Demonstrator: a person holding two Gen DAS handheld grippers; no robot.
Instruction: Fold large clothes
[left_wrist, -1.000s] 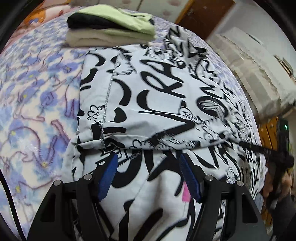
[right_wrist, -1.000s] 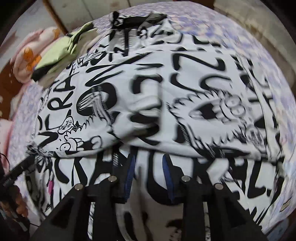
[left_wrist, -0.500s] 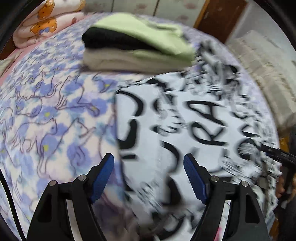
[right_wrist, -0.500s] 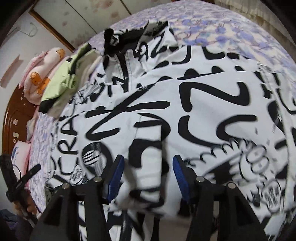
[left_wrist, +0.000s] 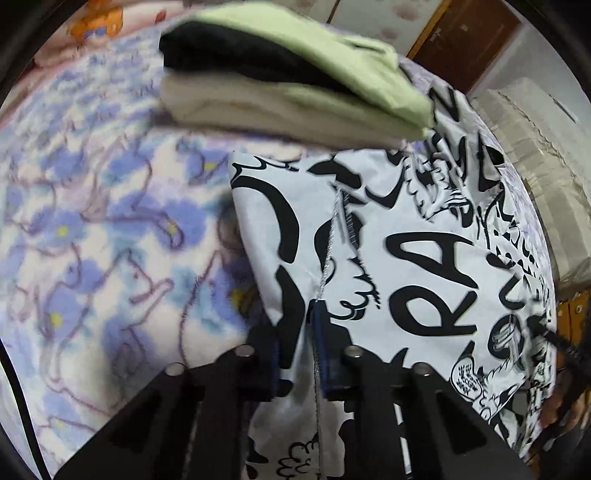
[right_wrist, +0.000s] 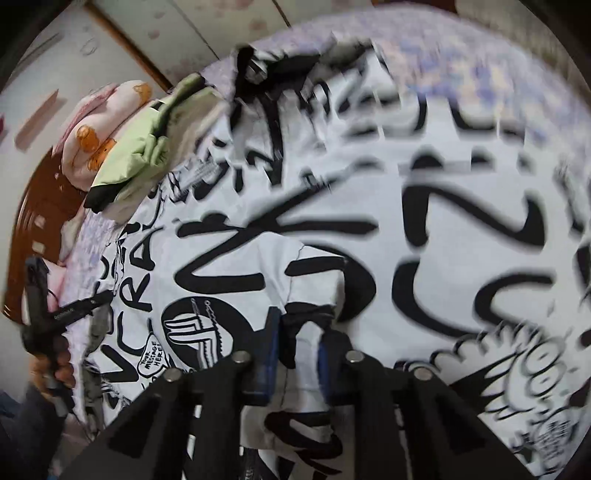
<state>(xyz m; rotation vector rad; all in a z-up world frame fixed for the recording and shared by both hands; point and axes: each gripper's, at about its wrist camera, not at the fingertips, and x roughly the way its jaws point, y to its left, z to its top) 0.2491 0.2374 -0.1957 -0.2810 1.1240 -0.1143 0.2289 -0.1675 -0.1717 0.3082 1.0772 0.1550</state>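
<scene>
Left wrist: both tools (left_wrist: 299, 354) (right_wrist: 295, 354) pinch printed garment (left_wrist: 424, 258); folded stack (left_wrist: 295, 85) beside.

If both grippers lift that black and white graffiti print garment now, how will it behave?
The graffiti print garment probably droops between the left gripper and right gripper: it creases and drapes over the bed. It looks thin, likely light. The fold may slide open.

White garment (left_wrist: 424, 258) with black graffiti lettering, spread over centre and right of frame; folded edge at lower centre, a silver zip line (left_wrist: 328, 251) running down its left part.
</scene>
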